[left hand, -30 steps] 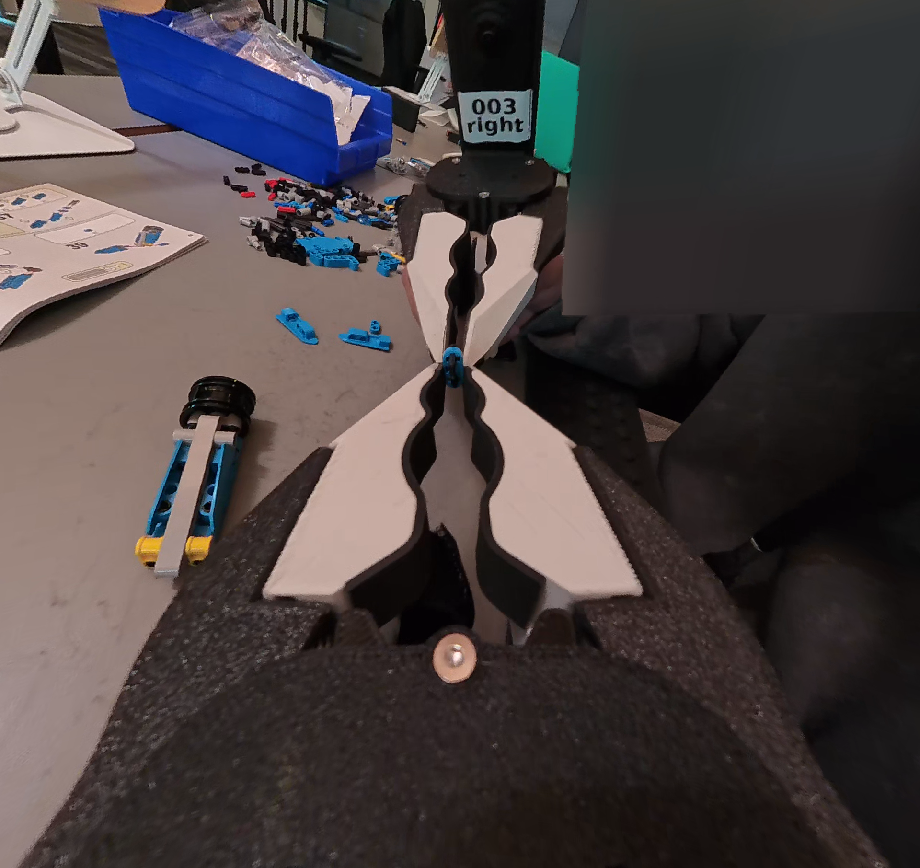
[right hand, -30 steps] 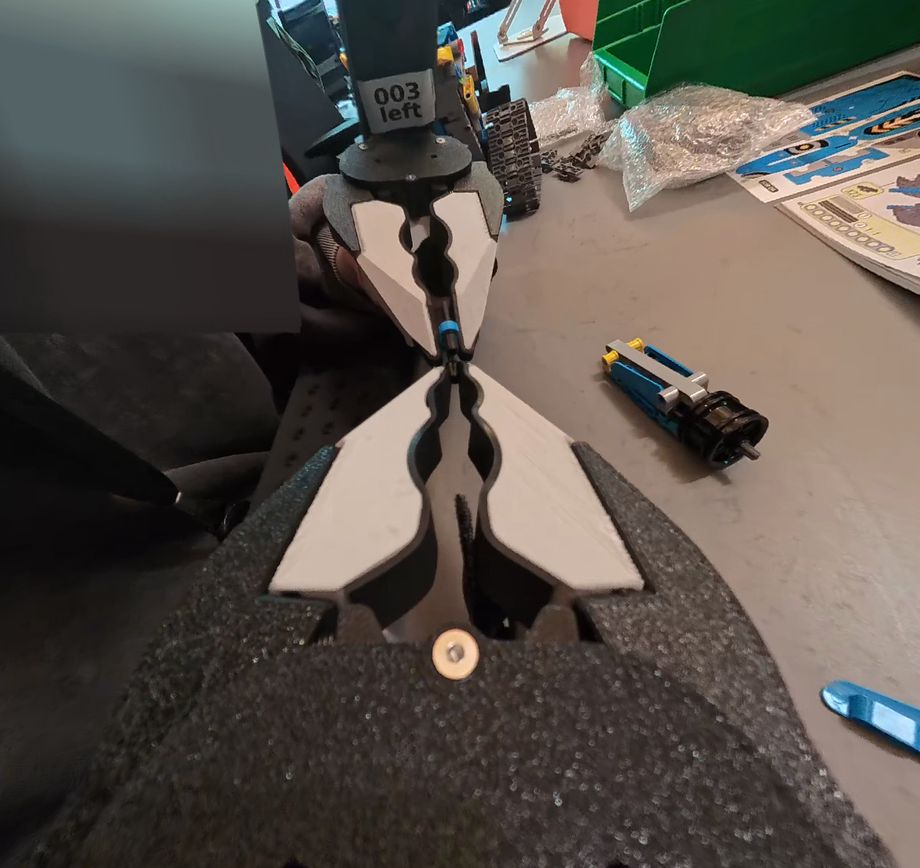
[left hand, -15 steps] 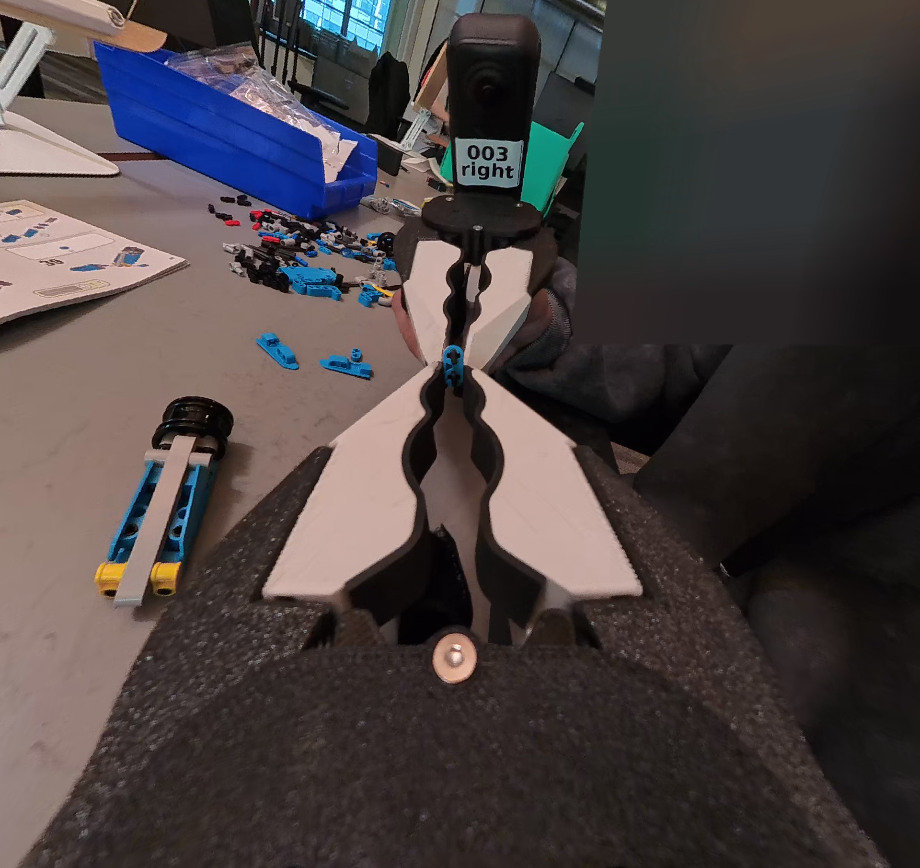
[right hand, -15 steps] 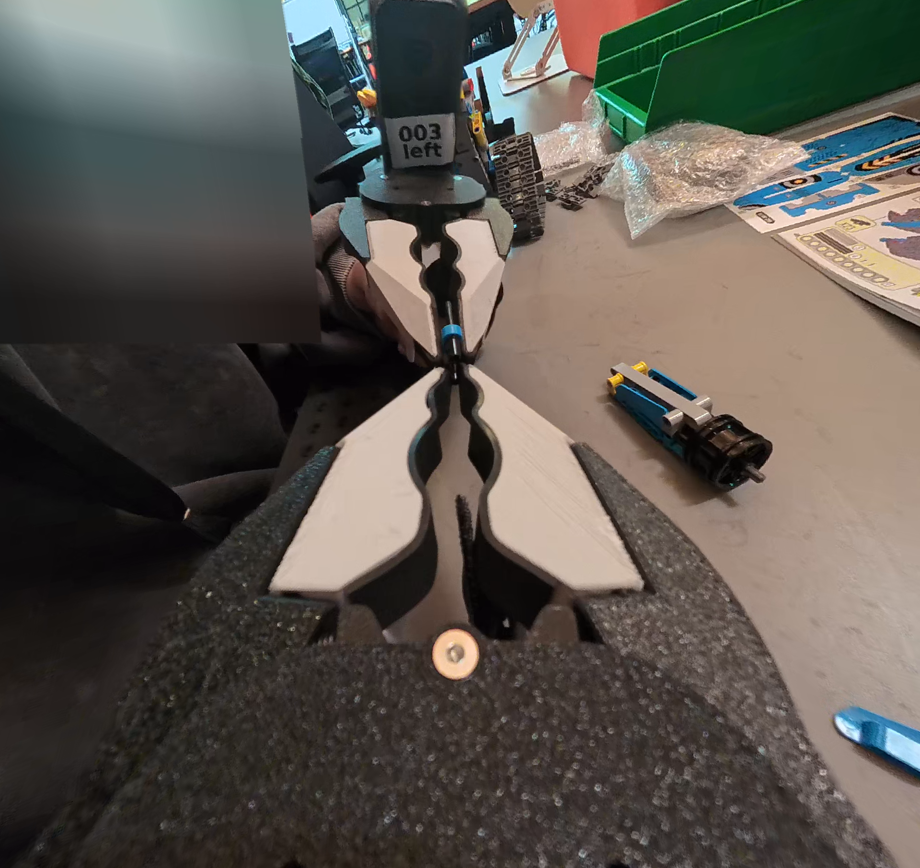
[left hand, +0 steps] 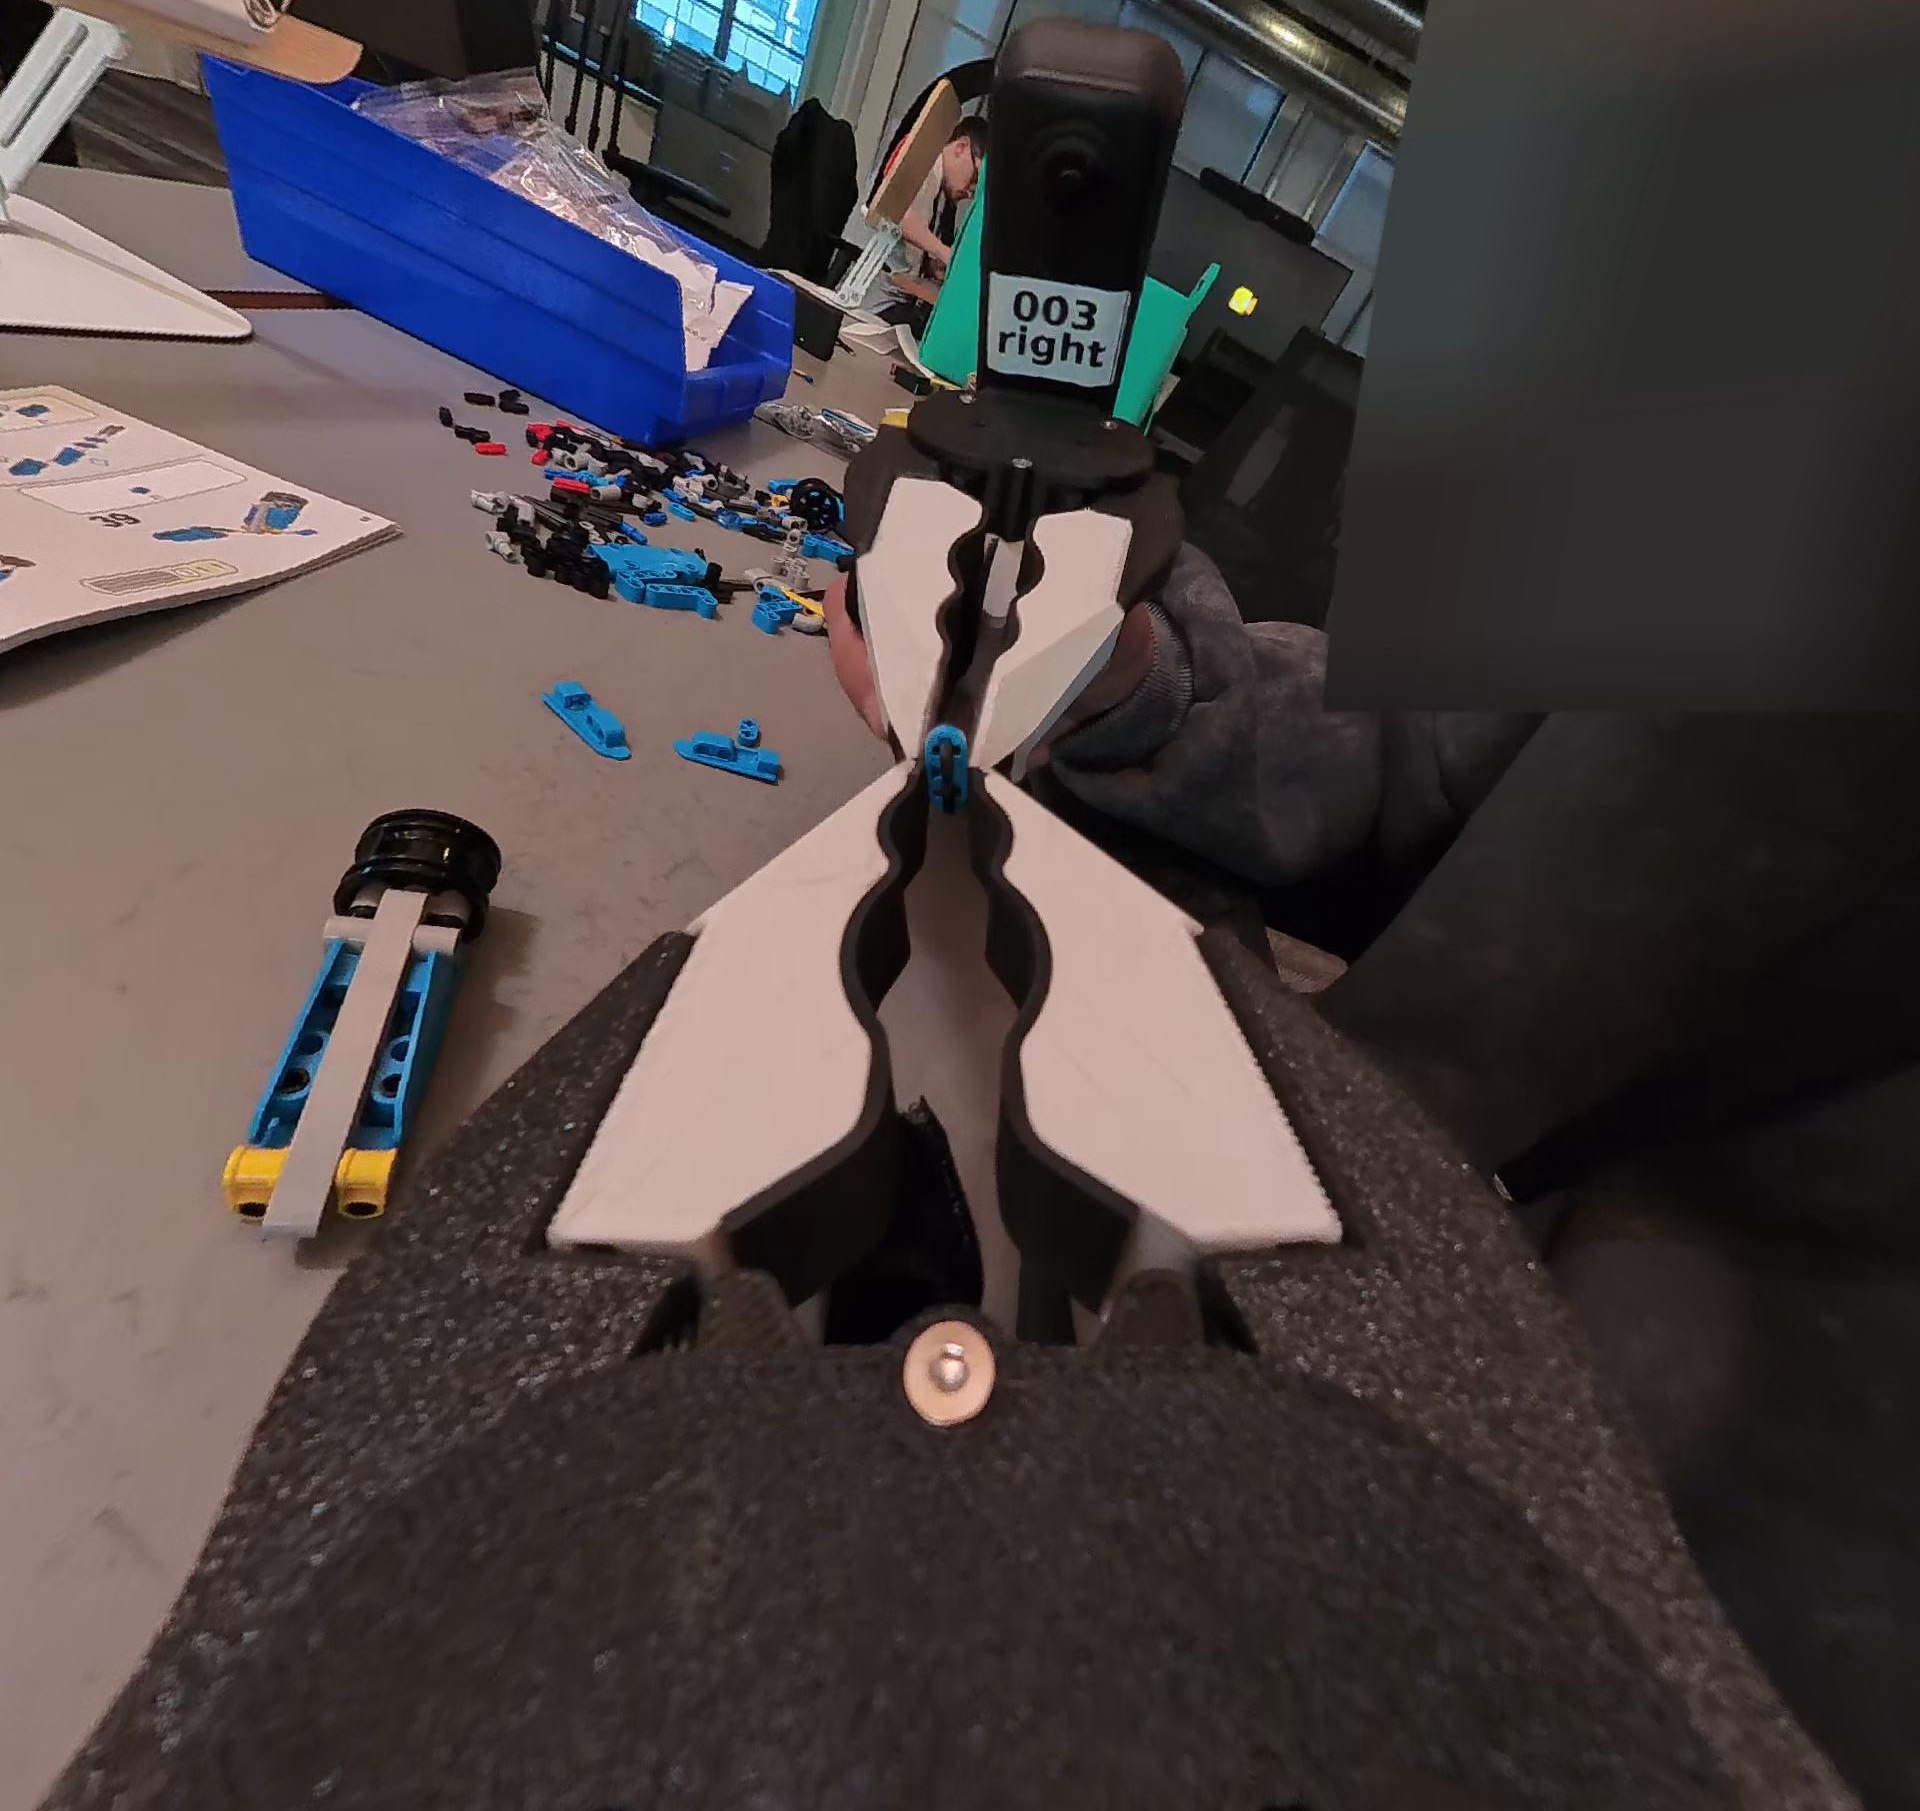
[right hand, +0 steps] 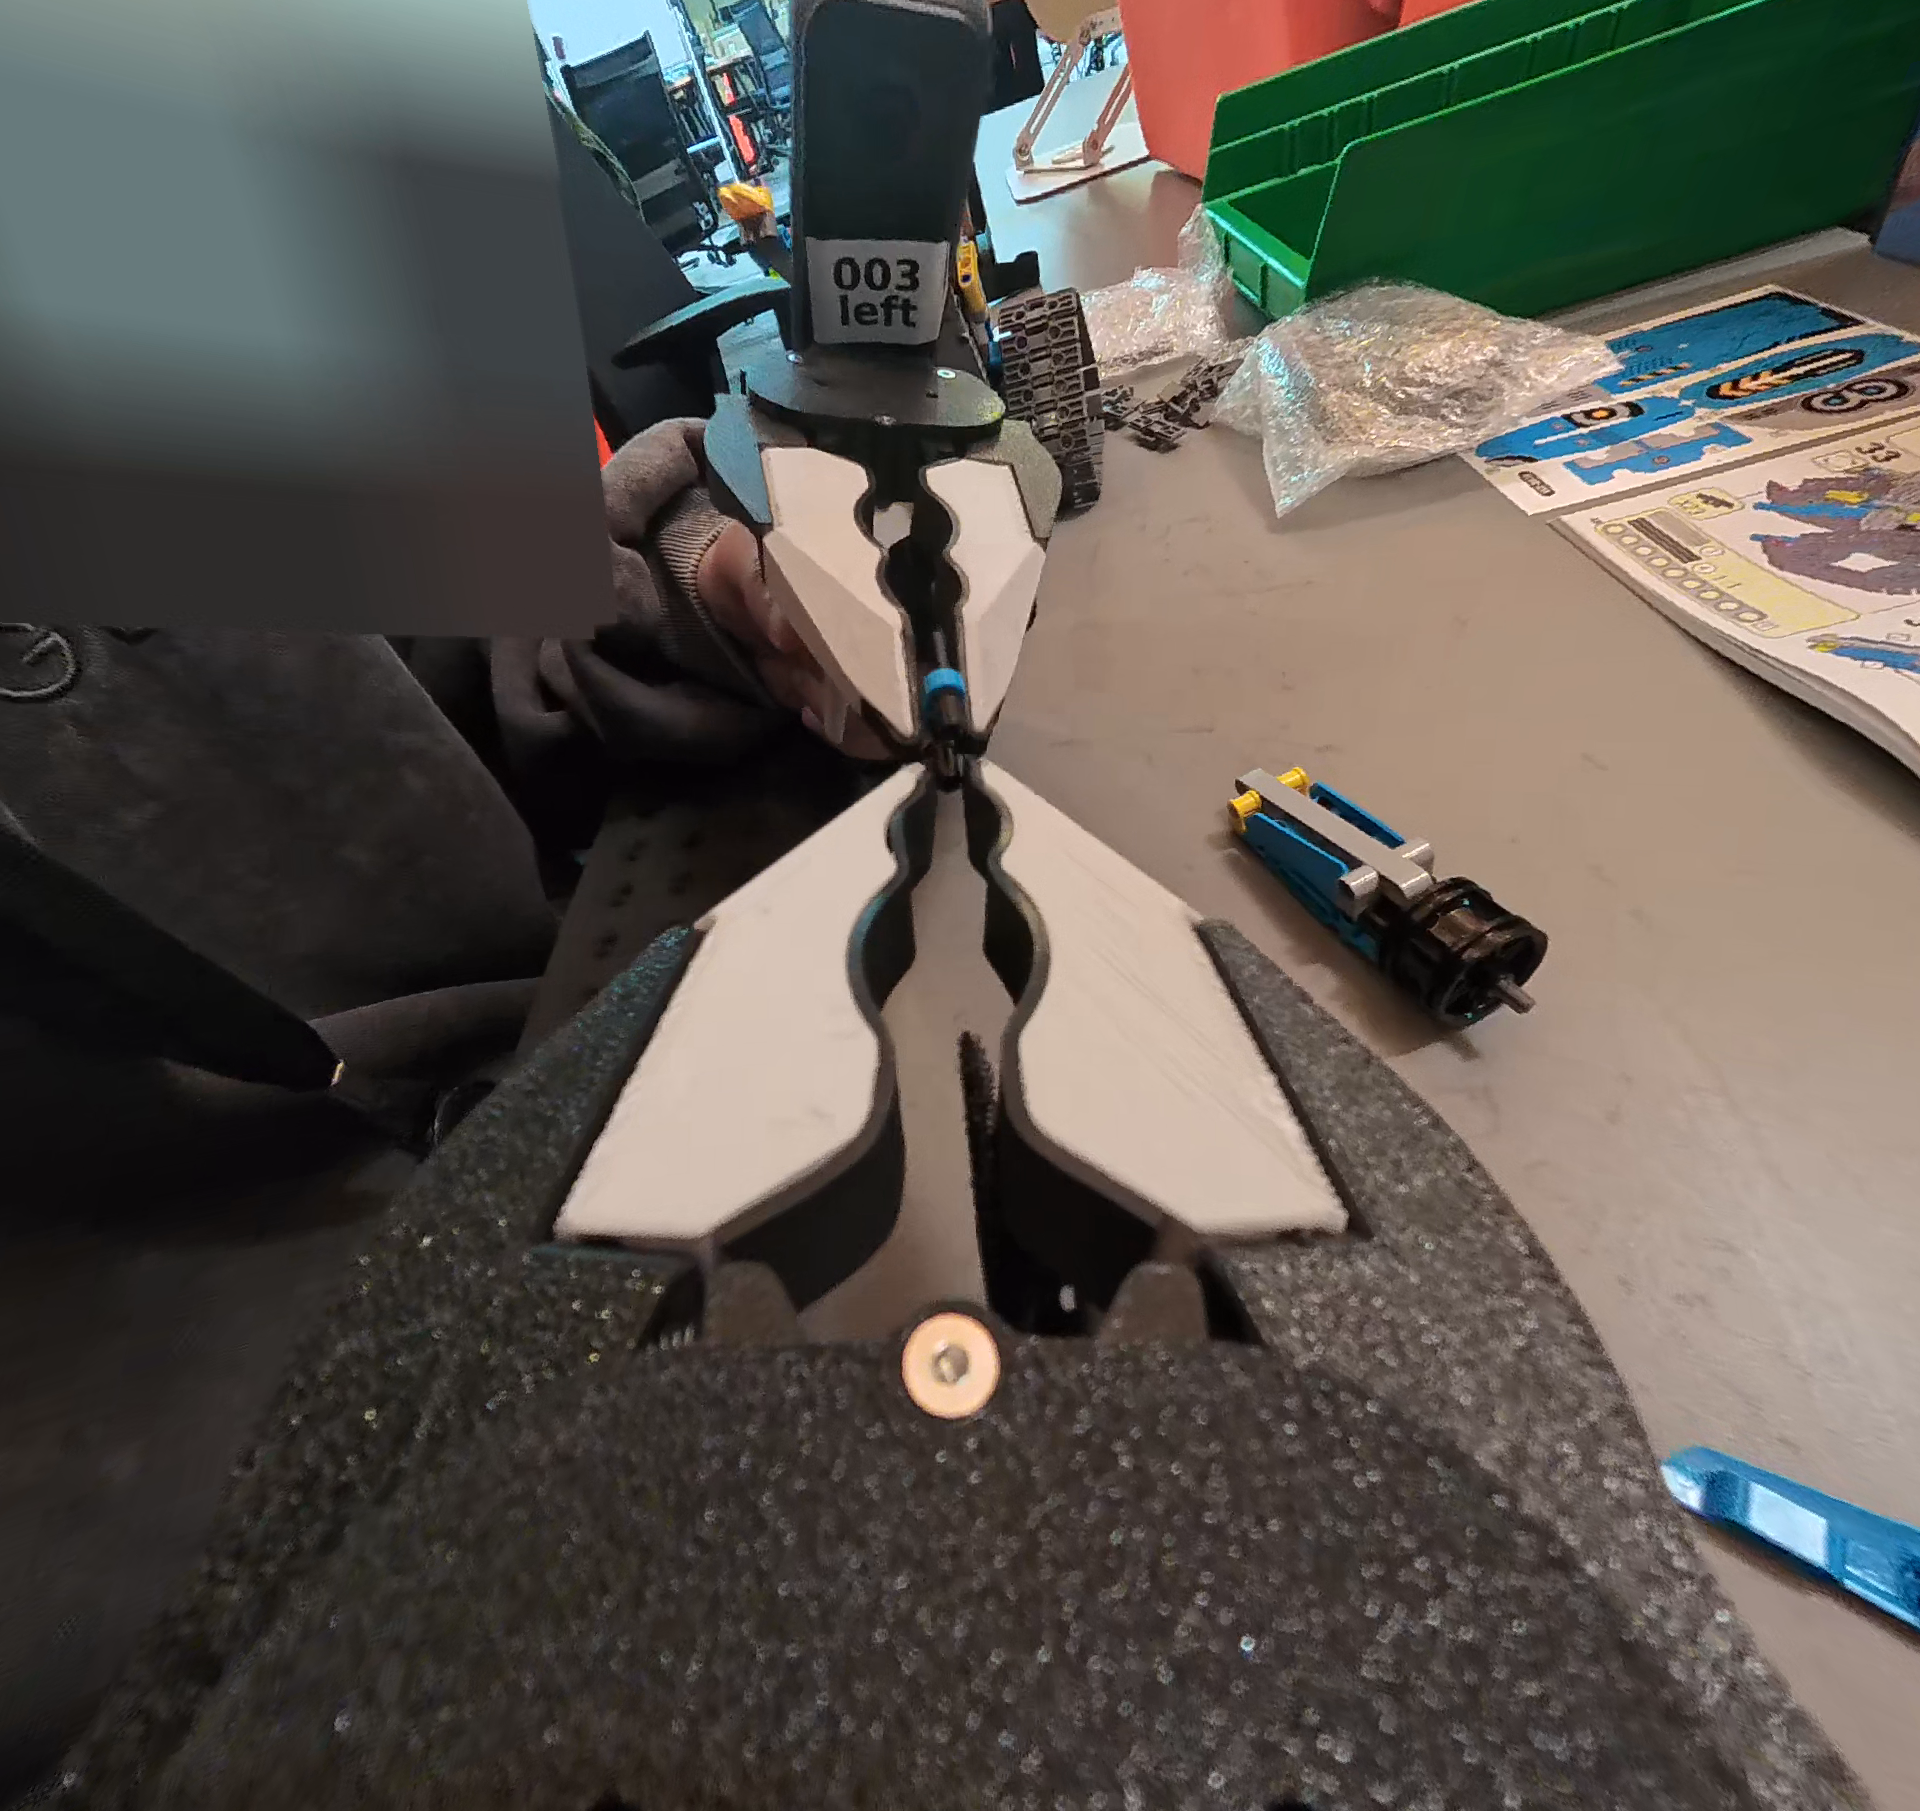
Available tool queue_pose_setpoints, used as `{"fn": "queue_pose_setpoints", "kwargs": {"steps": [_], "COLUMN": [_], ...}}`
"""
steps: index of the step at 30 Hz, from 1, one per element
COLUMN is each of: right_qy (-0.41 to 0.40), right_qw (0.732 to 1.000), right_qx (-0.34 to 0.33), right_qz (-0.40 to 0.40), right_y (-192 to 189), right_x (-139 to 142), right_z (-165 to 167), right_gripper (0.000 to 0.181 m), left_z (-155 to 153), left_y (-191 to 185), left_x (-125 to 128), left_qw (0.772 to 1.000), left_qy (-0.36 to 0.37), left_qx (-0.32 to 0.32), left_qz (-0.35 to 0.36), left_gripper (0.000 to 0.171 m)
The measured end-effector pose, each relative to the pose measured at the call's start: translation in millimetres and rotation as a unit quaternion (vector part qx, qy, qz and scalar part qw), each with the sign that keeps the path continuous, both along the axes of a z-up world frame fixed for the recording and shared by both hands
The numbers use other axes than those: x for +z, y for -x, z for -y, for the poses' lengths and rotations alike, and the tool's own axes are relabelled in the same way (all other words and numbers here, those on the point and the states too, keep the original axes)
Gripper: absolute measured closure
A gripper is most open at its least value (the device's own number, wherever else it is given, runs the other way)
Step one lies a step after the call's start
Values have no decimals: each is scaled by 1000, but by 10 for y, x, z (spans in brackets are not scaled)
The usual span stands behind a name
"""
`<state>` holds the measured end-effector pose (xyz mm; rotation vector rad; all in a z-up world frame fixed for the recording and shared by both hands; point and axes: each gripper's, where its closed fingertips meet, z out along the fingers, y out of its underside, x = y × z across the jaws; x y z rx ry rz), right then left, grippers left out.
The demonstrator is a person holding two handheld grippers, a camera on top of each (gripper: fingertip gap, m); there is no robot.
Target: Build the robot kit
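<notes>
Left tongs point(left hand: 943, 774): tips pinched together on a small blue connector point(left hand: 945, 762), centre of the left wrist view.
Right tongs point(right hand: 948, 772): tips closed on a thin black axle point(right hand: 943, 727) that carries the blue piece; the two tongs meet tip to tip above the table edge, frame centre.
Held part: tiny hard plastic, blue collar on a dark rod. Probably very light, stiff and smooth, so apt to slip or twist if pinched off-centre; best held across its flat sides, close to the tips.
Tong build: white, wedge-shaped fingers with wavy black inner pads, set in grainy black foam bodies.
Hands: a sleeved hand point(left hand: 1132, 681) grips each handle behind the fingers.
Sub-assembly point(left hand: 358, 1023): blue beams, grey bar, yellow pins, black ribbed wheel; lies flat on the grey table point(left hand: 260, 774), left of centre, well apart from the tongs.
Loose parts point(left hand: 644, 535): scattered blue, black and red bits, upper centre-left.
Blue bin point(left hand: 468, 275): glossy plastic, upper left, crinkled bags inside.
Booklet point(left hand: 135, 514): printed paper, left edge.
Green bin point(right hand: 1558, 151): upper right of the right wrist view.
Bubble wrap point(right hand: 1392, 359): lies just in front of the green bin.
</notes>
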<state>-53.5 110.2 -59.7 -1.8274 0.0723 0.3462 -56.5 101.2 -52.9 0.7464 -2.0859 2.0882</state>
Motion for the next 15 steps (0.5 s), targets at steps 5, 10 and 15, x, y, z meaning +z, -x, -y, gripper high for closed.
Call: {"fn": "queue_pose_setpoints", "kwargs": {"steps": [5,10,15], "right_qy": [8,11,1], "right_qw": [1000,1000,1000], "right_qx": [9,-1,-6], "right_qz": [12,26,18], "right_y": [31,3,-12], "right_x": [-13,-28,0], "right_z": [22,20,12], "right_gripper": [178,178,179], "left_z": [31,33,28], "left_y": [20,-2,-17], "left_x": [-31,-48,-20], "left_qw": [1000,1000,1000], "left_qy": [-12,-18,-7], "left_qx": [-2,10,15], "left_qz": [7,15,16], "left_gripper": [165,165,165]}}
